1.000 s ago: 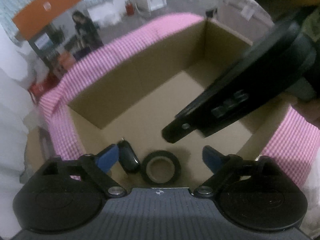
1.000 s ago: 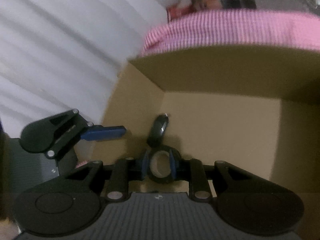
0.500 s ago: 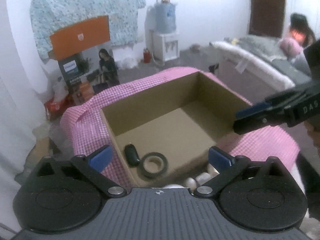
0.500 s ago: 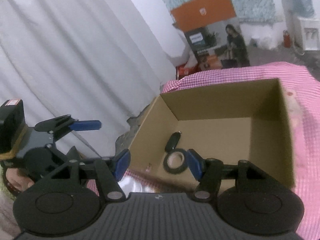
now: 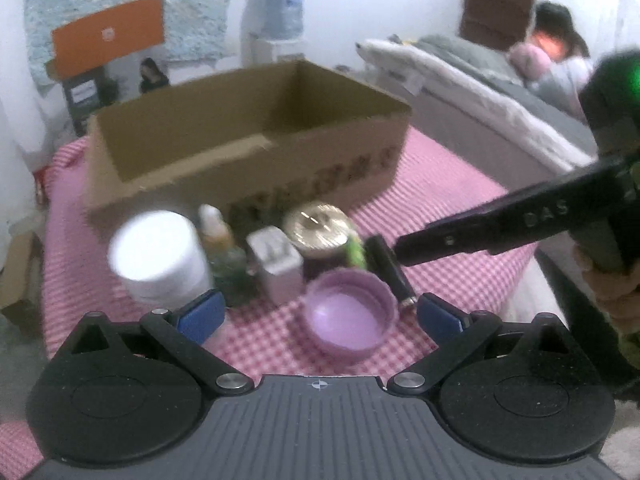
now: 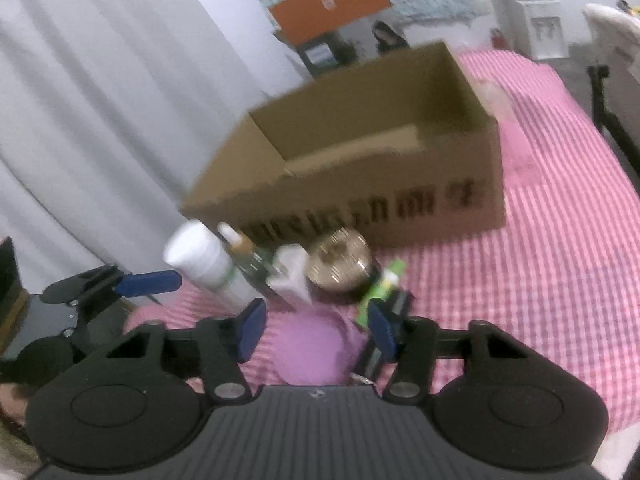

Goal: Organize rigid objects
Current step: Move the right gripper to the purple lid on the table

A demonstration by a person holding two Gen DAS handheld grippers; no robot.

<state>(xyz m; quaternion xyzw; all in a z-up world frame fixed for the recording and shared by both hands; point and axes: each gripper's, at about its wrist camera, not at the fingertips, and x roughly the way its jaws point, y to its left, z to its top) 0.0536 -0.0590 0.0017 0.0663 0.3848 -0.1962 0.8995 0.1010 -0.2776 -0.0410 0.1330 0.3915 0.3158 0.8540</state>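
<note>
Several small items stand on the pink checked cloth in front of the cardboard box [image 5: 248,148]: a white jar [image 5: 160,256], a dropper bottle [image 5: 220,240], a white charger [image 5: 276,264], a gold-lidded jar [image 5: 320,226], a green tube [image 5: 354,250], a black cylinder [image 5: 390,268] and a purple lid [image 5: 348,312]. My left gripper [image 5: 320,316] is wide open just short of the purple lid, touching nothing. My right gripper [image 6: 316,330] hovers over the purple lid [image 6: 316,344]; its jaws are closing and the pads are clear of it. The box [image 6: 360,168] hides its contents.
One right gripper finger [image 5: 500,224] reaches in from the right, its tip close to the black cylinder. A white curtain [image 6: 100,120] hangs left of the table. A bed [image 5: 500,92] with a person lying on it is at the far right. Open cloth [image 6: 540,280] lies right of the items.
Both grippers have pulled back out of the box to the items in front of it. The right gripper let go of the tape roll inside the box and opened.
</note>
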